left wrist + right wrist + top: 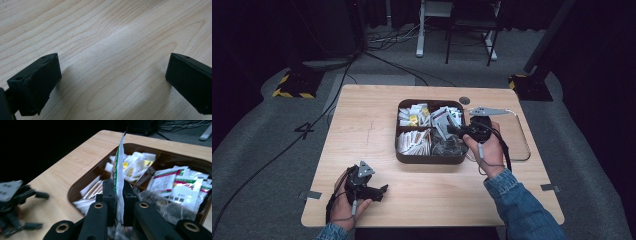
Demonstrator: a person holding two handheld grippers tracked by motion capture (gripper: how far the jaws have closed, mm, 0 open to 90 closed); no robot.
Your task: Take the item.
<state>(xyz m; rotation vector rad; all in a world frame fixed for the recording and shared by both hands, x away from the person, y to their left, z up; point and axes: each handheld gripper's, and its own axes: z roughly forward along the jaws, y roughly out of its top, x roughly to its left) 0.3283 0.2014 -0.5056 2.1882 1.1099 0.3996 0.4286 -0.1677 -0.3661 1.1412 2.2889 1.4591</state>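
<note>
The desk (362,115) carries a brown tray (430,159) of packets near its far right. The right gripper (119,202), above the tray's right half, is clamped on a white sachet (119,170) standing edge-up between its jaws. Best lift straight up, keeping the pinch firm. The left gripper (112,75) rests wide apart and empty near the near-left corner.

The desk (112,37) is pale wood with a smooth, faintly sheened grain. The tray (175,157) looks like glossy dark brown plastic. The packet (119,177) in the right gripper (119,205) is thin printed paper or film. Both grippers' jaws are matt black plastic.
</note>
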